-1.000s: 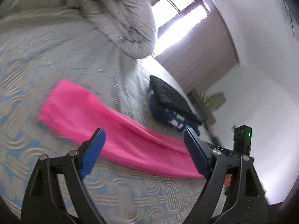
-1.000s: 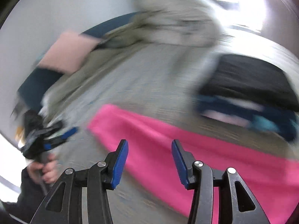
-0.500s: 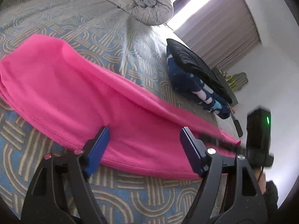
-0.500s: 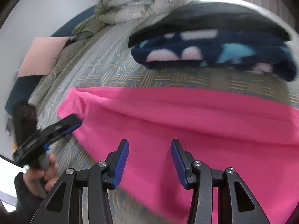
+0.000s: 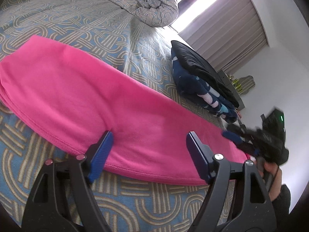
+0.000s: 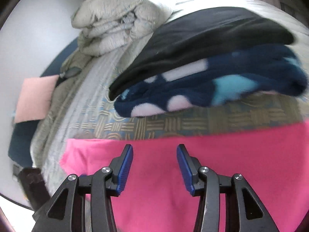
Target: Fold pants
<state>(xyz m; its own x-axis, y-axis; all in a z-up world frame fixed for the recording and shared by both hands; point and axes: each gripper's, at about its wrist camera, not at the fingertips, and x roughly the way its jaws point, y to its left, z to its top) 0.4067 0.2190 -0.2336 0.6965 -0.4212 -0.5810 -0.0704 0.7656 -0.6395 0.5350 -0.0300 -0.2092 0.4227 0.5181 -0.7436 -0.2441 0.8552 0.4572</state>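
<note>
Bright pink pants (image 5: pixel 92 96) lie flat in a long folded strip across the patterned bedspread; they also fill the lower half of the right wrist view (image 6: pixel 241 164). My left gripper (image 5: pixel 149 145) is open, its blue pads over the near hem of the pants. My right gripper (image 6: pixel 154 158) is open low over the other end of the pants. It shows in the left wrist view (image 5: pixel 243 137) at the far right end of the strip, held by a hand.
A folded stack, black garment (image 6: pixel 202 38) on a navy fleece (image 6: pixel 222 89), lies just beyond the pants, also in the left wrist view (image 5: pixel 200 85). A rolled duvet (image 5: pixel 139 2) sits at the bed's head. A pink pillow (image 6: pixel 34 98) leans at the left.
Both grippers have come down and closer to the pants, one at each end. The right gripper now sits low over the fabric. Both stay open.
</note>
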